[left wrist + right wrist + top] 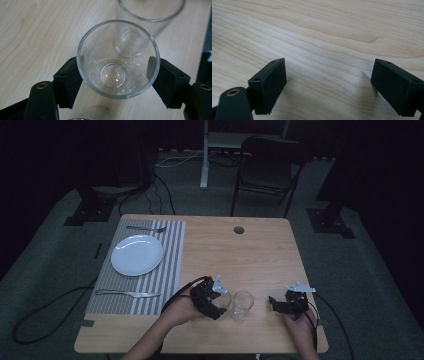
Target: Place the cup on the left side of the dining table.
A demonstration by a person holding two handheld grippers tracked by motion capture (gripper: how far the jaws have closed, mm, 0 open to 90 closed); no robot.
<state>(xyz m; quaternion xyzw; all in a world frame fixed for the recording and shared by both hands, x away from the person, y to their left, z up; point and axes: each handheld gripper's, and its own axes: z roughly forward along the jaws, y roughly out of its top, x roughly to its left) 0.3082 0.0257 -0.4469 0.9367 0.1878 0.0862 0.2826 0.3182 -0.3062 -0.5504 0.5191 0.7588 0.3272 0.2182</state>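
Here the left gripper (220,303) has its two jaws closed against the sides of a clear glass (118,58), which stands upright on the wooden surface (260,250) near its front edge. A second glass (242,305) stands just beside it, toward the right gripper; in the left gripper view its rim runs off the top of the picture and its base shows blurred through the held glass. The right gripper (274,302) sits apart from both glasses, jaws spread wide with only bare wood between them.

Well away at the left of the surface lies a striped placemat (170,265) carrying a white plate (136,255), with a fork (146,228) along the far side of the plate and a knife (128,293) along the near side. A round hole (239,229) marks the far part of the surface. Beyond it stand a dark folding chair (267,170) and a white post (204,155), and cables (45,310) trail over the grey floor.

The room is dim, so the held glass is hard to make out in the high view, half hidden by the left gripper. The person's forearms are cut off at the bottom edge.
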